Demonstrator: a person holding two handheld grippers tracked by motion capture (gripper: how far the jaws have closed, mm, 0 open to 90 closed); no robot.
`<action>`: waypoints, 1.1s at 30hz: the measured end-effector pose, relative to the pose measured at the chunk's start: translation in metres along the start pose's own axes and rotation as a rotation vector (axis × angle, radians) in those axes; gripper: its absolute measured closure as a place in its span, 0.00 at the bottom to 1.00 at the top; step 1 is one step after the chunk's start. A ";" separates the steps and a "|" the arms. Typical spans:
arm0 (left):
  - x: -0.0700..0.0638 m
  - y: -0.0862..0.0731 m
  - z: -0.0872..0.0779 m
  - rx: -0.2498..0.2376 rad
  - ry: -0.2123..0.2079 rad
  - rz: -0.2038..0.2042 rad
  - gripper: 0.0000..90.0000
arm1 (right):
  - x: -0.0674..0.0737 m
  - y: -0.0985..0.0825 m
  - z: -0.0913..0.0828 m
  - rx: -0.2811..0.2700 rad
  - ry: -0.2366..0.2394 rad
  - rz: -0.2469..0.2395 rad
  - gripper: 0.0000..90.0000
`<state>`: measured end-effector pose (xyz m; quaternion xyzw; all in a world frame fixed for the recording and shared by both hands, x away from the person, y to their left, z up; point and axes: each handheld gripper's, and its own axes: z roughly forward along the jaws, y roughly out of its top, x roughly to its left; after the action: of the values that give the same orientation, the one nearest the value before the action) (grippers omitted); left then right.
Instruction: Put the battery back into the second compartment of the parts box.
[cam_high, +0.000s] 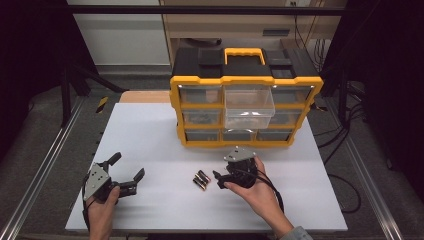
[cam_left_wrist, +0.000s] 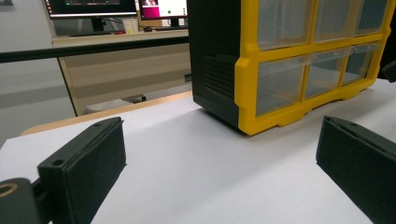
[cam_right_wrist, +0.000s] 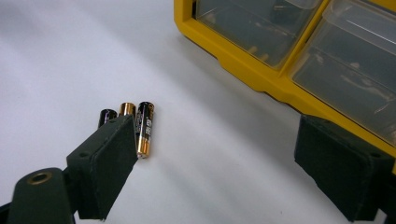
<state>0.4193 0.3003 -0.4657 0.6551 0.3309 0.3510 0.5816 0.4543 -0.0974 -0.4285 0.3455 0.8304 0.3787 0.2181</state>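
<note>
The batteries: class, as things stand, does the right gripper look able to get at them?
Probably yes. The right gripper is open, right beside the batteries on the table, with nothing between them.

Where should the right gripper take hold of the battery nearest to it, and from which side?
Grip the nearest battery across its middle, coming from above with the open right gripper. It lies flat against the other batteries, so only its top and outer side are free.

Glossy batteries (cam_right_wrist: 144, 128), matt white table (cam_right_wrist: 70, 60)
</note>
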 end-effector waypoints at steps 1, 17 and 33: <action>0.000 0.000 0.000 0.000 0.000 0.000 0.01 | 0.000 0.000 0.000 0.002 0.000 0.000 0.15; 0.000 0.000 0.000 0.000 0.000 -0.001 0.01 | 0.003 0.007 0.014 0.062 0.041 0.003 0.20; 0.000 -0.001 0.001 0.003 -0.008 -0.004 0.01 | 0.019 0.009 0.035 0.115 0.078 0.007 0.35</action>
<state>0.4204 0.2997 -0.4663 0.6566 0.3304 0.3469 0.5826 0.4668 -0.0625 -0.4452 0.3453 0.8575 0.3443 0.1641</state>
